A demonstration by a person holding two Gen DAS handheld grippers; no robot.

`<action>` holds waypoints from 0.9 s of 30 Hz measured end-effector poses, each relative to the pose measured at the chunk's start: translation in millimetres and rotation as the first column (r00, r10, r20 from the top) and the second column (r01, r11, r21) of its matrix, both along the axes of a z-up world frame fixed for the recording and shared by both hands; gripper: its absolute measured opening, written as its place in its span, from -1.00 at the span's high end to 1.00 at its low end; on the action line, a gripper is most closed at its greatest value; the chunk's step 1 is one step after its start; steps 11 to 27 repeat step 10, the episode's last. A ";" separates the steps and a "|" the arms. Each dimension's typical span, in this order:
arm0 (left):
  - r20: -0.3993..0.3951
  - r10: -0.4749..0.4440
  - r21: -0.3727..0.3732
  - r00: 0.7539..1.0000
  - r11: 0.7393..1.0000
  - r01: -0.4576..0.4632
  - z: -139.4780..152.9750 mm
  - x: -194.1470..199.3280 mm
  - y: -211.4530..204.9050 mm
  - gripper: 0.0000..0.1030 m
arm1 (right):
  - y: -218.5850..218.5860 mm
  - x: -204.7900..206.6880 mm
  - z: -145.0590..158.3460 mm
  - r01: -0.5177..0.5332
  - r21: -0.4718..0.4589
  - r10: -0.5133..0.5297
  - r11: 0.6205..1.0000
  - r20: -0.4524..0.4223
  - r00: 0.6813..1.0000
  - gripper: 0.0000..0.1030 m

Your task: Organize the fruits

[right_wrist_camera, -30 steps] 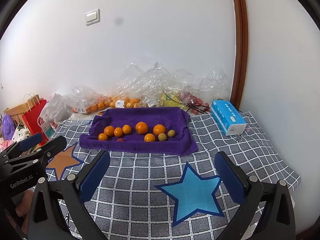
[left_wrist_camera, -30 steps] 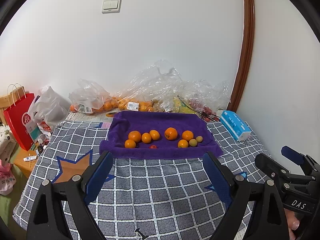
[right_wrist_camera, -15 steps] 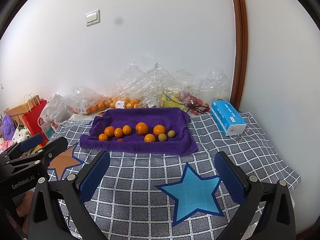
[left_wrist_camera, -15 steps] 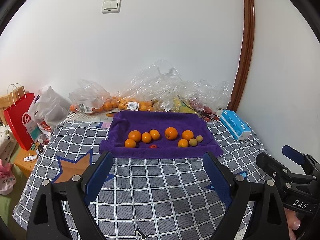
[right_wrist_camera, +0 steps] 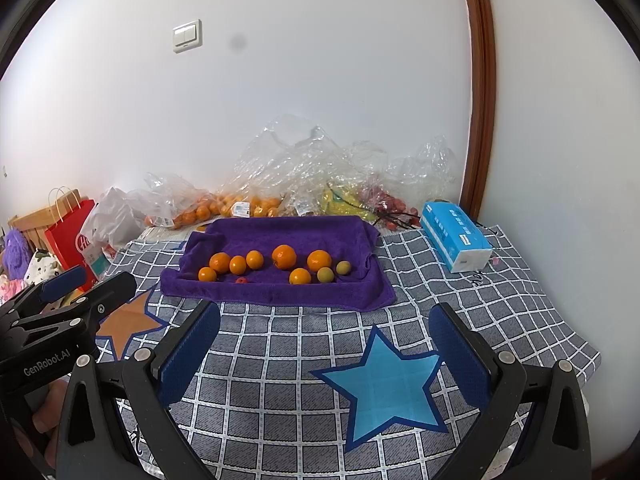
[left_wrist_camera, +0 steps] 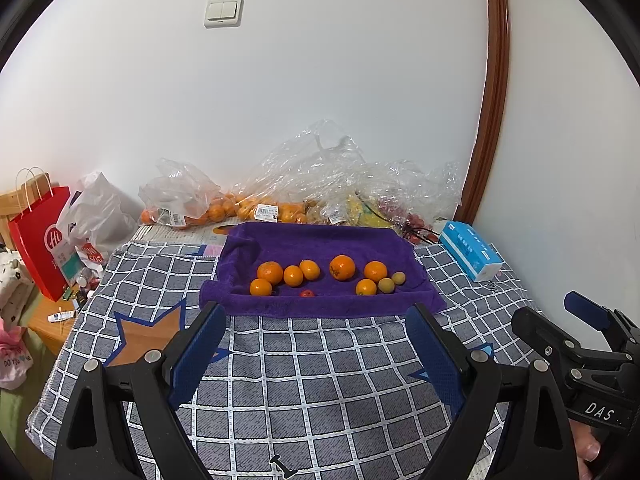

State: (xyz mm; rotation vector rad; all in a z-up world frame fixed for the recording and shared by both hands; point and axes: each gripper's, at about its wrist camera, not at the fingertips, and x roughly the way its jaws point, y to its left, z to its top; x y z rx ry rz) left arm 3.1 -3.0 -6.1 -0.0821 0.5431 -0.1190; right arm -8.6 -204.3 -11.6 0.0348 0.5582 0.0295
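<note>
Both the left hand-held gripper and right hand-held gripper hung released; the oranges looked firm, smooth, roll-prone, best pinched across their middles.

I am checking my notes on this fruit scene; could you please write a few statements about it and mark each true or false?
1. Both grippers, left and right, are open and empty. True.
2. The oranges lie on a green towel. False: the towel is purple.
3. The blue tissue pack sits right of the towel. True.
4. One small red fruit lies on the towel. True.
5. The right gripper holds an orange. False: it holds nothing.
</note>
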 end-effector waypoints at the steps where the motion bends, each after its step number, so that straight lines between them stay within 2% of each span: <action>1: 0.000 0.000 0.000 1.000 1.000 0.000 -0.1 0.1 0.0 -0.77 | 0.0 0.0 0.0 0.000 0.000 0.000 1.000 0.000 1.000 -0.99; 27: 0.005 0.000 0.003 1.000 1.000 0.000 1.6 -1.0 0.2 -0.77 | 1.1 -1.1 1.6 -0.001 0.000 0.001 1.000 0.002 1.000 -0.99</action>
